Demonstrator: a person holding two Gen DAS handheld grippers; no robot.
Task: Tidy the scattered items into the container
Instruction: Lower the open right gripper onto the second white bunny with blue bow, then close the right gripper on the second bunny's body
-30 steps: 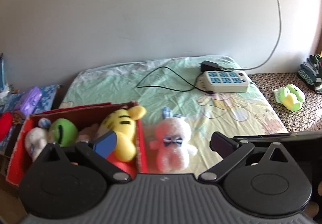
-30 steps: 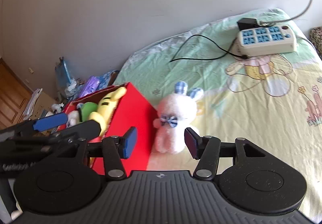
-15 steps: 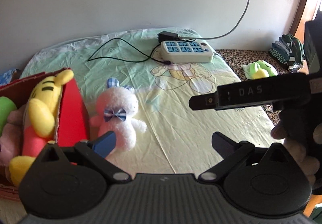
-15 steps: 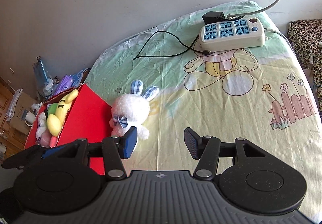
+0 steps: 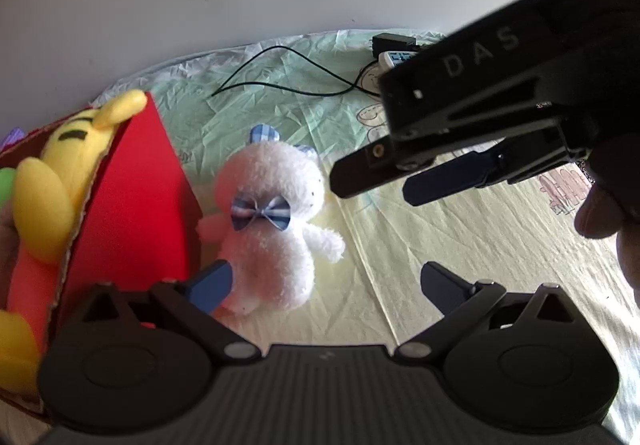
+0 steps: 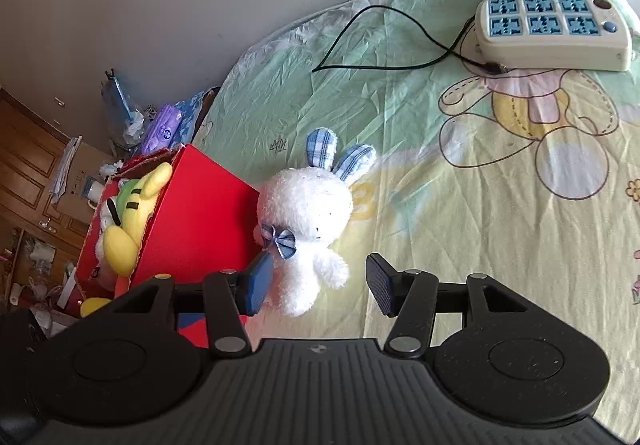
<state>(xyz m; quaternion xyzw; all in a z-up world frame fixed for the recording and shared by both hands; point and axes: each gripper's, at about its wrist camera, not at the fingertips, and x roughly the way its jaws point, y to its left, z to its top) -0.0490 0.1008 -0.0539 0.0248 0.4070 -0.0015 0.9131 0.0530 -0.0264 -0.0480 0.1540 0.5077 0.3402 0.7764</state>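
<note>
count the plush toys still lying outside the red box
1. The white bunny plush lies on the bedsheet, right beside the red box. Others, like the yellow plush, are already inside; the right hand-held gripper hides part of the bed.

Black ribbed body, 2 round discs, silver pivot screws; blue-padded fingertips (image 5: 210, 285); white "DAS" lettering upper right; bare thumb (image 5: 600, 213).

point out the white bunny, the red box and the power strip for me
white bunny (image 6: 308, 205), right wrist view, on its face.
red box (image 6: 200, 225), right wrist view, on its outer side wall.
power strip (image 6: 552, 29), right wrist view, on its socket face.
</note>
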